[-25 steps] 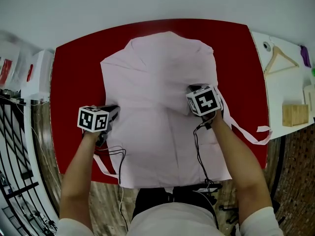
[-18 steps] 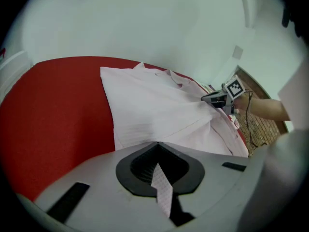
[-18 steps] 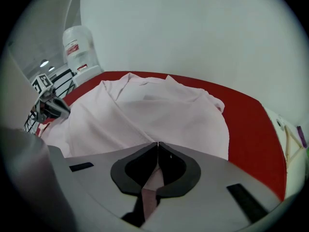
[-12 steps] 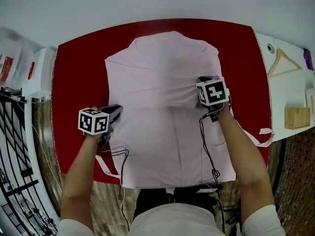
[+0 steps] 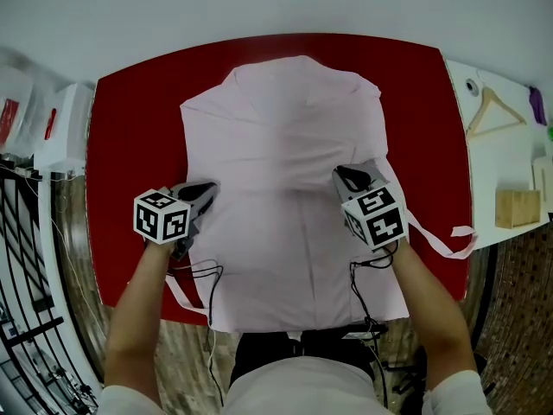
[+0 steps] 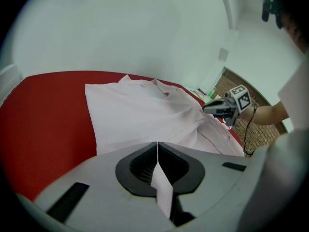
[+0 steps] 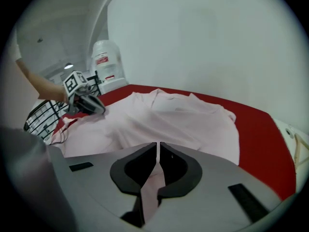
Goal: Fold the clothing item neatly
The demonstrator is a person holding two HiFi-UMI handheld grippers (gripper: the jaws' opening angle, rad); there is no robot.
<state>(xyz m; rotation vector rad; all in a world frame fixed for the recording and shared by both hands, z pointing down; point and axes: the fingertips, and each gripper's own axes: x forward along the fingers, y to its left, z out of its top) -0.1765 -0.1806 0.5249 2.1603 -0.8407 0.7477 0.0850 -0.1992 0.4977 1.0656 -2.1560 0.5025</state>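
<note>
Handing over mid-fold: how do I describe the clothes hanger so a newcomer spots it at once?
Start at the red table carrying the pale pink garment, then move to the white side table at its right in the head view. The pale wooden clothes hanger lies flat there: an open triangle of thin sticks, unlike the solid wooden block towards the near end.

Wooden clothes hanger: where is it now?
Head view, upper right: the light wooden clothes hanger lies on the white side table, right of the red table and beyond the small wooden box.
</note>
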